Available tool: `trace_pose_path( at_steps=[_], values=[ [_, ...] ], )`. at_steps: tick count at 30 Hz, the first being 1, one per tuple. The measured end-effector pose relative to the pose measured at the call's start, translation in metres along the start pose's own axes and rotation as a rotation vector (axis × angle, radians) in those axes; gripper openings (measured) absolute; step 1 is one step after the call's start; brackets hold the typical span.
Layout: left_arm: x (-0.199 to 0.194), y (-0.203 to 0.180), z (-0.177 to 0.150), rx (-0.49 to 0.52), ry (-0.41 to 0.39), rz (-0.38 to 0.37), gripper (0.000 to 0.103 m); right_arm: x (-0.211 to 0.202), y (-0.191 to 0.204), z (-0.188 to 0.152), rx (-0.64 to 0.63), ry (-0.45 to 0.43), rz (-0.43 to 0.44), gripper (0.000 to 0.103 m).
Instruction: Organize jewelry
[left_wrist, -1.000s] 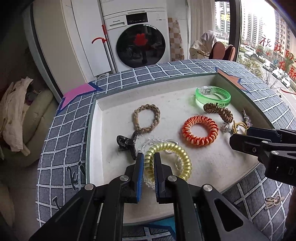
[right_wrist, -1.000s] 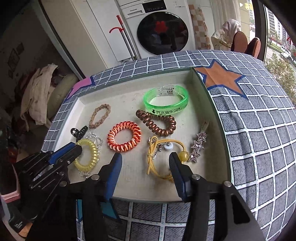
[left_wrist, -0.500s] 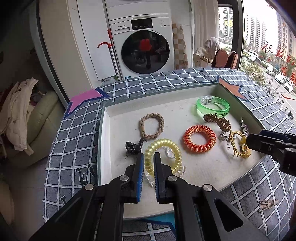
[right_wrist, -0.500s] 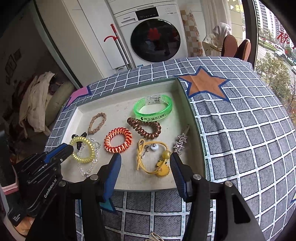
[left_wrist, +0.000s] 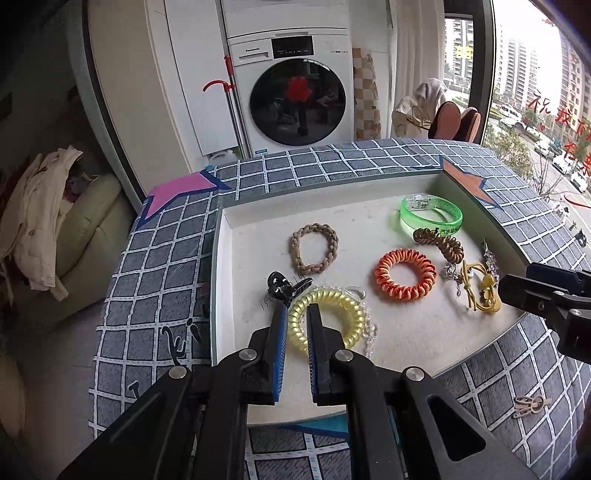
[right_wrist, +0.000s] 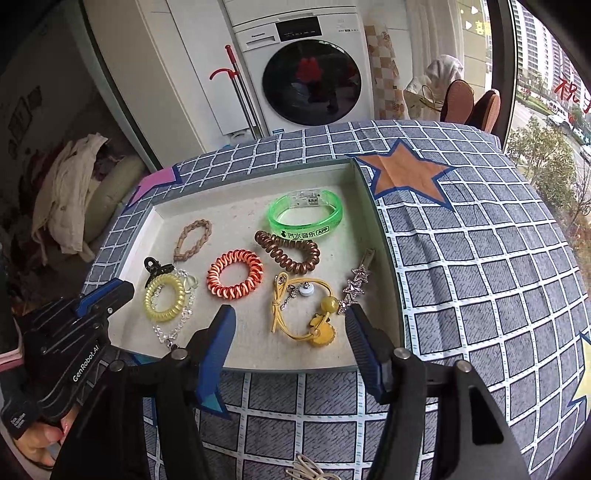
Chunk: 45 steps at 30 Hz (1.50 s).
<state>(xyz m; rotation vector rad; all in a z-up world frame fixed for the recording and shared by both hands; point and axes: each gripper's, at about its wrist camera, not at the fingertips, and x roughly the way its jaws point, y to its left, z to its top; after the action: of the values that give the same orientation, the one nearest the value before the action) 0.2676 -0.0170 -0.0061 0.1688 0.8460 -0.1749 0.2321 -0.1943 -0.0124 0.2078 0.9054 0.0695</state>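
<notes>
A shallow white tray (left_wrist: 251, 258) (right_wrist: 184, 218) holds the jewelry: a yellow coil tie (left_wrist: 332, 317) (right_wrist: 164, 299) over a clear bead chain (right_wrist: 173, 328), a black claw clip (left_wrist: 282, 286), a tan braided band (left_wrist: 314, 247) (right_wrist: 194, 238), an orange coil tie (left_wrist: 404, 273) (right_wrist: 234, 273), a brown coil tie (right_wrist: 288, 251), a green bracelet (left_wrist: 430, 216) (right_wrist: 304, 216), a yellow cord tie (right_wrist: 306, 314) and a star hair clip (right_wrist: 356, 284). My left gripper (left_wrist: 295, 314) is nearly shut and empty, above the yellow coil's near edge. My right gripper (right_wrist: 290, 314) is open and empty, near the yellow cord tie.
The tray sits on a grey checked cloth (right_wrist: 480, 258) with star patches. A small beige trinket (left_wrist: 530, 404) lies on the cloth near the front. A washing machine (left_wrist: 295, 92) stands behind, a cream sofa with clothes (left_wrist: 55, 229) at the left.
Both grippers have pulled back and up from the tray, so it looks smaller and farther. The jewelry has not moved.
</notes>
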Motion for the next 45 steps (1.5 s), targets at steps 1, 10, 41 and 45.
trace_pose_path(
  at_steps=[1, 10, 41, 45],
  values=[
    [-0.001, 0.000, -0.001, -0.003, 0.002, 0.000, 0.037, -0.001, 0.000, 0.000, 0.000, -0.001, 0.001, 0.066],
    [-0.021, 0.003, -0.005, -0.011, -0.039, 0.030, 0.103, -0.008, 0.006, -0.004, -0.029, -0.027, -0.027, 0.082],
    [-0.089, -0.001, -0.081, -0.166, -0.142, 0.097, 0.103, -0.079, 0.016, -0.079, -0.094, -0.234, -0.121, 0.103],
    [-0.092, -0.002, -0.089, -0.178, -0.132, 0.090, 0.103, -0.087, 0.020, -0.086, -0.118, -0.259, -0.147, 0.103]
  ],
)
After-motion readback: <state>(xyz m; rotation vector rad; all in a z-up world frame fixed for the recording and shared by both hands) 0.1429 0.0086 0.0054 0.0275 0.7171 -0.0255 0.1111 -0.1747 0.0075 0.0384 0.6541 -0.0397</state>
